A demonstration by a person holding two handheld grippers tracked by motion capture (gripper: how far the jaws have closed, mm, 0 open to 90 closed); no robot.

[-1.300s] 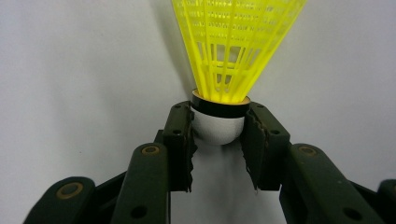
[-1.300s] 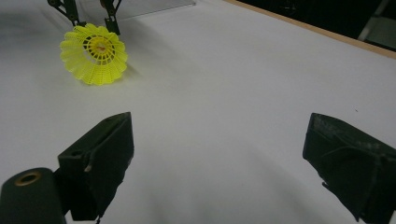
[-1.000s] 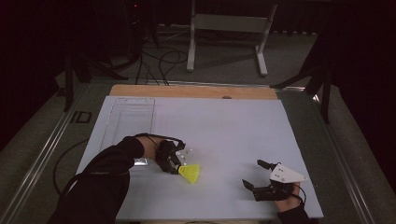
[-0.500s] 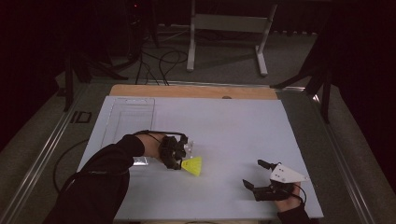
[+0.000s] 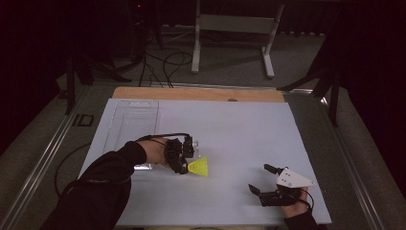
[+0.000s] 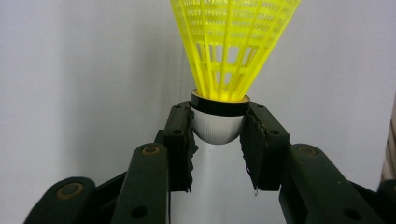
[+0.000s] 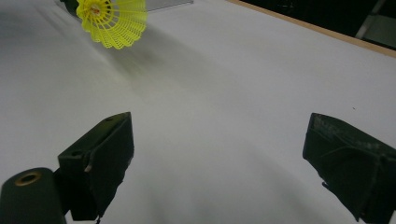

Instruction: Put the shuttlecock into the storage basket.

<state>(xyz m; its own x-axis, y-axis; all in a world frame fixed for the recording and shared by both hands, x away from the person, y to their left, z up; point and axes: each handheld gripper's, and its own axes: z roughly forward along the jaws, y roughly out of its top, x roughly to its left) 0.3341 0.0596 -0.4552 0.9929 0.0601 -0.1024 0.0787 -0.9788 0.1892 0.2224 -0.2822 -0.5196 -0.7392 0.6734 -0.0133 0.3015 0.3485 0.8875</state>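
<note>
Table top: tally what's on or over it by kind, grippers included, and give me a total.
Yellow shuttlecock: 1, its white cork base clamped in the left gripper
Clear plastic tray: 1, at the far left of the white table
Grippers: 2, the left one and the right gripper, jaws wide apart with nothing between them
Total: 4

The person's left arm [image 5: 103,177], in a dark sleeve, reaches in from the lower left, bent at the elbow, hand turned toward the middle of the table. The left tool [image 5: 184,155] points right, its jaws clamped on a shuttlecock [image 6: 219,128]. The right hand [image 5: 292,203] sits low at the near right edge; the right tool [image 5: 261,179] points left, jaws spread wide with nothing between them.
</note>
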